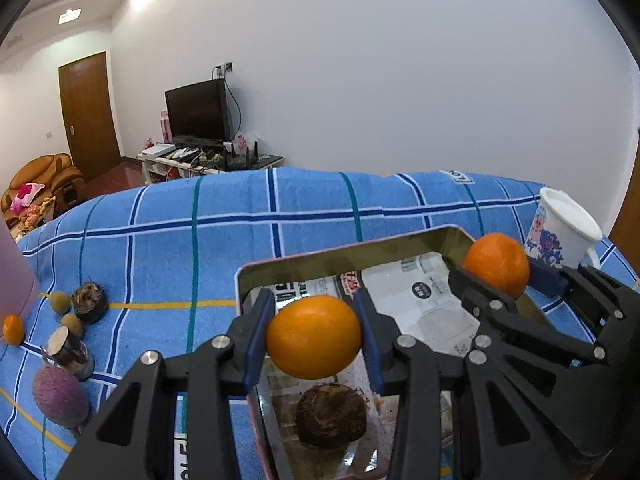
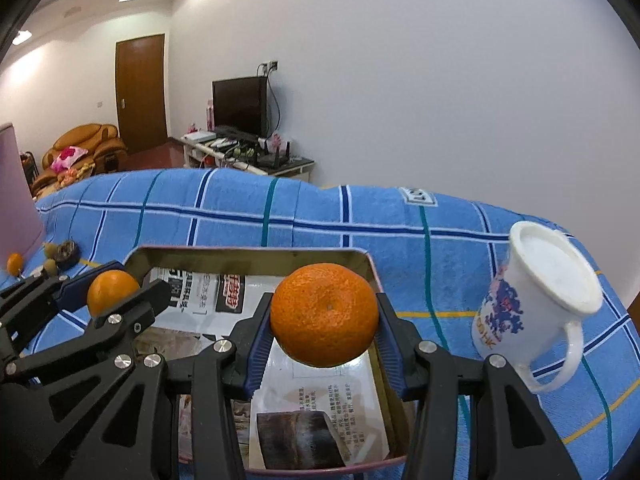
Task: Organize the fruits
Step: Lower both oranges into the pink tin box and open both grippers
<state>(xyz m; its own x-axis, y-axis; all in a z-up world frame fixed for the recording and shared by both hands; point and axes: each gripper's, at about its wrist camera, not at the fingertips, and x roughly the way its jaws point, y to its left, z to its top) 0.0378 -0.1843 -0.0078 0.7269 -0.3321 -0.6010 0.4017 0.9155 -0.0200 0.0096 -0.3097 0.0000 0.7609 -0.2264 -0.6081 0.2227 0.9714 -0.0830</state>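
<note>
Three oranges: one held over the metal tray, one held over the tray's right rim, one small one far left of the tray. One tray. One brown round fruit inside the tray, another left of it. Two small tan fruits left of the tray. One purple fruit. One cut stalk piece. One white mug, right of the tray.

Blue checked cloth carries tin tray, mug, fruits.
</note>
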